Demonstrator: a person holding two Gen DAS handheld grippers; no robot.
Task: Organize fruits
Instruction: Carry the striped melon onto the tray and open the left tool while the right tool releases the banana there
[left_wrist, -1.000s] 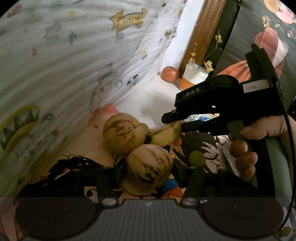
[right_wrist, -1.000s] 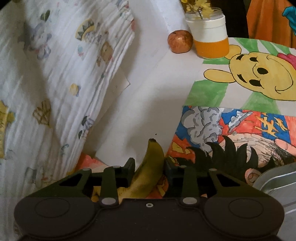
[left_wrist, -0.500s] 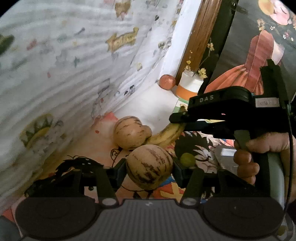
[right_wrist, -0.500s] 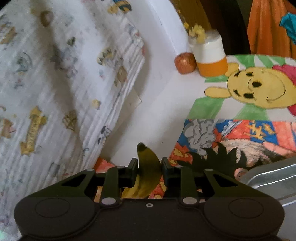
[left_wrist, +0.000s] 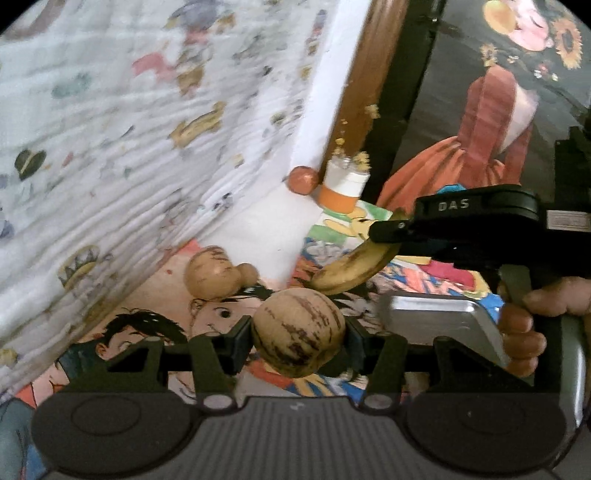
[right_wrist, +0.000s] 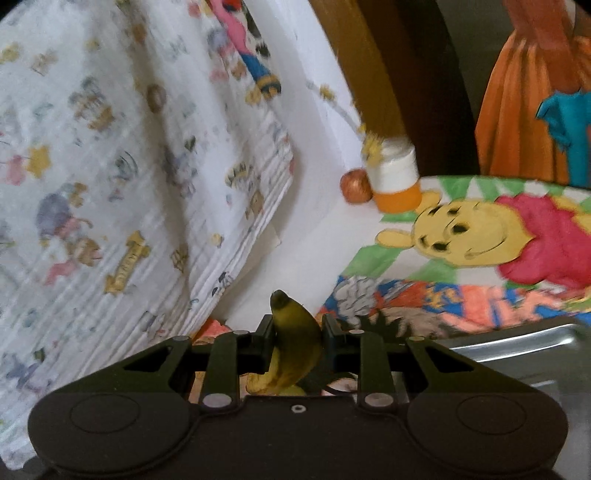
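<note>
Fruits are up off the table in both claws, and the metal tray (left_wrist: 443, 325) is where it all turns. Left gripper (left_wrist: 299, 336) is clamped partway on a round striped melon (left_wrist: 299, 332), pads pressing both its sides. Right gripper (right_wrist: 297, 334), nearly closed, pinches a banana (right_wrist: 295, 347) across its middle, its long axis running forward along the fingers, dark tip ahead. That tray sits at the near right of the picture-covered table (right_wrist: 480, 295), just right of both loads, so the right hand looks nearer to it. Another striped melon (left_wrist: 214, 273) waits by the table's left edge, against the hanging cloth (left_wrist: 129, 147).
</note>
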